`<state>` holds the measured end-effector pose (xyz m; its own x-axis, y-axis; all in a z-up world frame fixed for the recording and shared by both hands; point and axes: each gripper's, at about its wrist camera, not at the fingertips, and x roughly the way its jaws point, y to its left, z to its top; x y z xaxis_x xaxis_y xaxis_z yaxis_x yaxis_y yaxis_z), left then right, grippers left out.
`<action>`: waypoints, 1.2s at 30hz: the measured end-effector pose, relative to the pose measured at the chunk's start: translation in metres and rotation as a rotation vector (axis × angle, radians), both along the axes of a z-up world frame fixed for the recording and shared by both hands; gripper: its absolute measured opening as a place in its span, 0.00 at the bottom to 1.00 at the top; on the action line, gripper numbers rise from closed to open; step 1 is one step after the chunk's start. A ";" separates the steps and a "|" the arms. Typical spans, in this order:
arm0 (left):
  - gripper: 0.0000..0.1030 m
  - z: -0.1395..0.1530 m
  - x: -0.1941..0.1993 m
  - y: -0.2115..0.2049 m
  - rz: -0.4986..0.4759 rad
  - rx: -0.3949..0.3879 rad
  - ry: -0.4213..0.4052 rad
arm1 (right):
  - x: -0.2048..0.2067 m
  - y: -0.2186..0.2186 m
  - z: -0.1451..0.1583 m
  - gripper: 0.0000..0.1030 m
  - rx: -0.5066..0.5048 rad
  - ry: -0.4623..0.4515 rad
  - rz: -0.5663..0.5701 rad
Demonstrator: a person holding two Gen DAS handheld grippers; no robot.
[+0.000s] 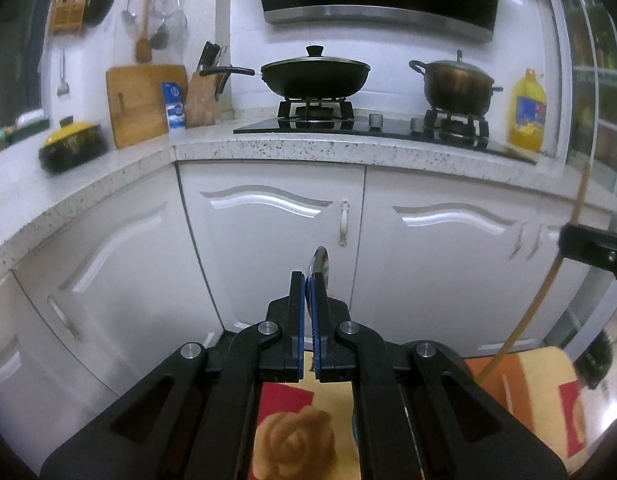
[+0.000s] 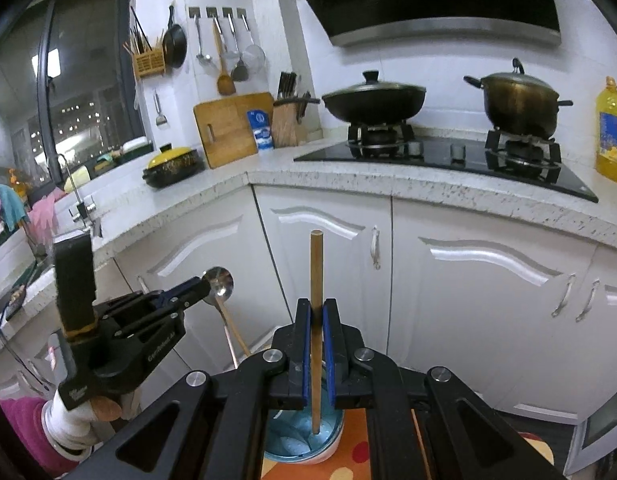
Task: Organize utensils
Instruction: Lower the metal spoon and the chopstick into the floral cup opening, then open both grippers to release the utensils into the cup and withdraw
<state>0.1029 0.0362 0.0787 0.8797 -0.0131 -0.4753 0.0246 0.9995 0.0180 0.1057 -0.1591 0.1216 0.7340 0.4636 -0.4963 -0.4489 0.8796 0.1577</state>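
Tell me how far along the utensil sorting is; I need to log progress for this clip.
Nothing looks finished: the blue cup holds only the lower end of the wooden stick, which the right gripper is clamping upright. The left gripper is shut on a metal spoon, held in the air beside it. Left to do: release the stick into the cup, then bring the spoon over.

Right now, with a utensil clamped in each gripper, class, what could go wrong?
1. The wooden stick stands upright in the right gripper above the blue cup; released crookedly, it might tip the cup.
2. The left gripper holds the metal spoon near its bowl; the long handle could swing or slip.
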 end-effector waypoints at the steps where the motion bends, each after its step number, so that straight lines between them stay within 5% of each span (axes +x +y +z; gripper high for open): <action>1: 0.01 -0.003 0.000 -0.002 -0.001 0.009 -0.001 | 0.003 0.001 -0.005 0.05 -0.003 0.009 0.002; 24: 0.01 -0.046 0.003 -0.034 -0.055 0.044 0.104 | 0.048 0.006 -0.081 0.05 0.029 0.226 0.005; 28: 0.01 -0.048 0.002 -0.031 -0.056 0.020 0.109 | 0.045 -0.001 -0.084 0.27 0.042 0.244 -0.013; 31: 0.03 -0.047 0.002 -0.028 -0.059 -0.017 0.140 | 0.039 -0.006 -0.084 0.27 0.056 0.248 -0.015; 34: 0.14 -0.045 -0.002 -0.025 -0.057 -0.038 0.151 | 0.035 -0.009 -0.083 0.27 0.059 0.248 -0.019; 36: 0.30 -0.042 -0.007 -0.023 -0.063 -0.054 0.150 | 0.030 -0.013 -0.083 0.27 0.070 0.253 -0.023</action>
